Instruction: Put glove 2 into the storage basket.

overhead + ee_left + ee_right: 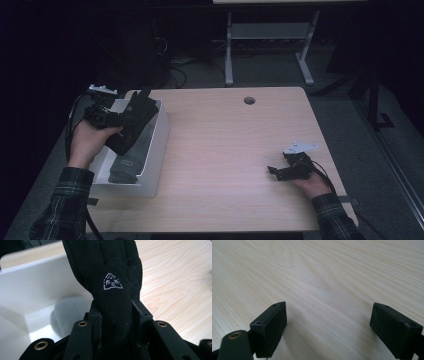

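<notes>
A black glove (132, 122) hangs clamped in the left claw (117, 120) above a white box (155, 150) at the left edge of the wooden surface (225, 150).

In the left gripper view the jaws pinch the glove (113, 307) at its narrow cuff, a small white emblem (113, 282) facing the camera and the fingers spreading upward past the box's wall (37, 282); a grey folded item (125, 167) lies inside the box below it. Well apart, at the surface's right edge, the right claw (280, 171) rests low in the person's hand, its jaws standing wide apart with bare wood (324, 290) between them.
</notes>
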Tool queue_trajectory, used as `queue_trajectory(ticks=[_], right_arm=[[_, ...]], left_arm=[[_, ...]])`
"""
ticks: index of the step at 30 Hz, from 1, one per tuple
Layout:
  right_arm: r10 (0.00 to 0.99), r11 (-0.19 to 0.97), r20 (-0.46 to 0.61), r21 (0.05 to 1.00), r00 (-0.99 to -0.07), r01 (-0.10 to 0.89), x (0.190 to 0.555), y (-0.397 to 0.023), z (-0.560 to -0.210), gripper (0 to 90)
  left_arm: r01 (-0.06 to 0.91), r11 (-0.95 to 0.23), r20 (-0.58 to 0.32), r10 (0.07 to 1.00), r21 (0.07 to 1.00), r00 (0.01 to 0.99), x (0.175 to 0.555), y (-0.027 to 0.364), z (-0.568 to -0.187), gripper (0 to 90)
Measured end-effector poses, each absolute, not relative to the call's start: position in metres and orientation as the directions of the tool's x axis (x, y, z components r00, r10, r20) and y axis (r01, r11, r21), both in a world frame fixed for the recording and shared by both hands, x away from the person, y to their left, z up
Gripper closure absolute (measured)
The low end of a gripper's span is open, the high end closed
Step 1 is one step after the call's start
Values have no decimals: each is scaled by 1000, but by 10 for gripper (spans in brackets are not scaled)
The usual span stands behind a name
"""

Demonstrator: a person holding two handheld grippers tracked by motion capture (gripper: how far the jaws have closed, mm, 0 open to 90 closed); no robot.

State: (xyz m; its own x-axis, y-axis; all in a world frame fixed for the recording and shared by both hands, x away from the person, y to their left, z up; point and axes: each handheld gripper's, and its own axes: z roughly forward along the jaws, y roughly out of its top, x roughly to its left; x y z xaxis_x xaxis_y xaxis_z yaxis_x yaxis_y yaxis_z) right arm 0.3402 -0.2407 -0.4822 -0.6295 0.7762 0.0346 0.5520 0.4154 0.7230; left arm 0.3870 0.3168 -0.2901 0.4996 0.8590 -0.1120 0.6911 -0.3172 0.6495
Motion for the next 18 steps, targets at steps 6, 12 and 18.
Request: queue_trajectory(ticks=[6, 12, 18], right_arm=[[777, 415, 34, 723, -629, 552, 340, -241, -482, 138], [777, 415, 35, 723, -628, 553, 340, -241, -482, 138], [777, 415, 34, 723, -629, 553, 340, -241, -482, 138]], left_arm=[[733, -283, -117, 889, 619, 442, 388, 330, -317, 654], [762, -254, -117, 911, 596, 396, 386, 337, -340, 651], [786, -245, -111, 923, 568, 368, 387, 339, -360, 642]])
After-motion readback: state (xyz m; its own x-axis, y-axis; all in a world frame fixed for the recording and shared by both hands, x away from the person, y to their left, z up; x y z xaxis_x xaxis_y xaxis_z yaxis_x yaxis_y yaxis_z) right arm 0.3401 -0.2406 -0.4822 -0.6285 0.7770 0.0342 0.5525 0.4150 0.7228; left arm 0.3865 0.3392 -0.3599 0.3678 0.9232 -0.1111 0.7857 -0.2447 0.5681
